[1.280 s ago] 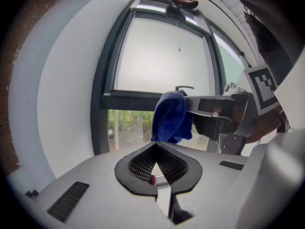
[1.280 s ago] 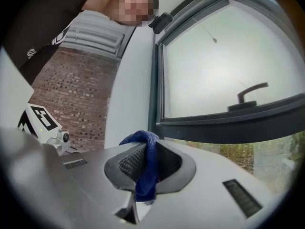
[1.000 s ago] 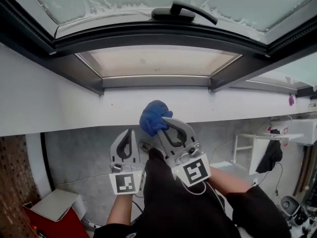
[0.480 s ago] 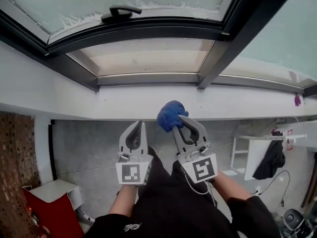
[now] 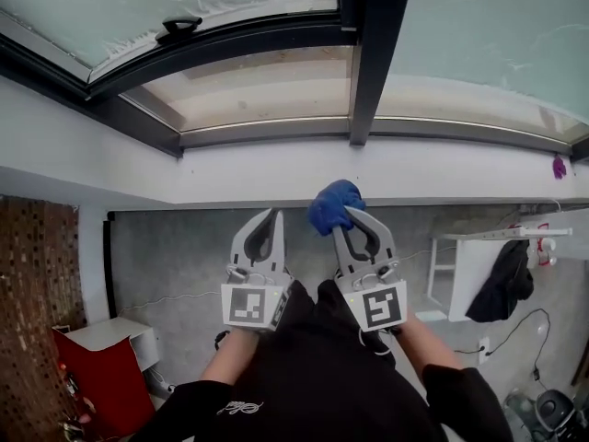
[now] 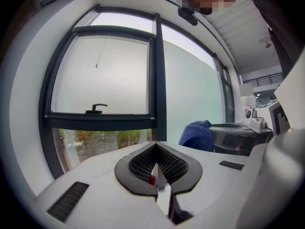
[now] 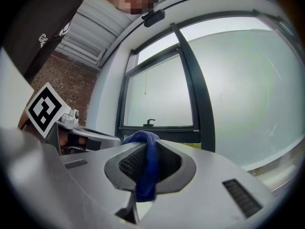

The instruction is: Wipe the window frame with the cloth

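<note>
Now rightward: cloth (image 5: 334,205) below frame post (image 5: 370,53).

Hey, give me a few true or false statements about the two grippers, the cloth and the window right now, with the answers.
1. The right gripper is shut on the blue cloth. True.
2. The left gripper holds a sponge. False: its jaws are together with nothing between them.
3. The blue cloth is pressed against the window frame. False: it is held short of the frame.
4. In the head view, the window handle lies left of the frame's vertical bar. True.
</note>
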Demonstrator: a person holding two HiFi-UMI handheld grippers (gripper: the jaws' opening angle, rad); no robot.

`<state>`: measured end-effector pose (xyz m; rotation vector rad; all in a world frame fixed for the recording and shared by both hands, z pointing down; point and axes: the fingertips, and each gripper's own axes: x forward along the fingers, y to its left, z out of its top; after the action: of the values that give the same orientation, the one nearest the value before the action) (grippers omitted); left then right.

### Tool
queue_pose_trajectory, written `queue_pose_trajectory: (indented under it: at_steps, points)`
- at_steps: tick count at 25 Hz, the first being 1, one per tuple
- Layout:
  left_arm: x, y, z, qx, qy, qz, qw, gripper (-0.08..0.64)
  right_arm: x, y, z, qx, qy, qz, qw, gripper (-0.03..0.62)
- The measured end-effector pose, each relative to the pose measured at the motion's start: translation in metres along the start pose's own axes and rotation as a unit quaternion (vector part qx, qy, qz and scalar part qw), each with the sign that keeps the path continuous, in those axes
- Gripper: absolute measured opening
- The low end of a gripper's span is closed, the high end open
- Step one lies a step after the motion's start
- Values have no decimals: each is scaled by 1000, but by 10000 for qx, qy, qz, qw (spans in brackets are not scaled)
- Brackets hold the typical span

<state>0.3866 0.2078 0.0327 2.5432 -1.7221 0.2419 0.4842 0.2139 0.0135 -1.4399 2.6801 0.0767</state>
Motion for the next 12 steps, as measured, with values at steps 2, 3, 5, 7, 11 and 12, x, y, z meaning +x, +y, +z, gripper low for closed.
queue_pose_trajectory:
  at_steps: [2, 3, 5, 7, 11, 12]
  points:
    - [-2, -10, 8, 72, -72, -96, 9999, 5, -7, -2, 2, -36, -19, -51, 10000, 23]
    - [-3, -12, 12, 130, -115, -141, 9998, 5, -8, -2, 5, -45, -34, -75, 10000, 21]
    - [-4, -12, 20, 147, -214, -181, 9995, 5, -3, 2, 9, -25, -61, -112, 9999, 21]
    - [-5, -6, 27, 119, -333, -214, 9991, 5, 5, 8, 12, 12, -51, -140, 9999, 21]
    - [-9, 5, 41, 91, -726, -303, 9969, 5, 16, 21, 21, -78, -139, -242, 9996, 22]
    - [-13, 7, 43, 81, -776, -305, 9965, 5, 18, 26, 24, -100, -168, -250, 9995, 23]
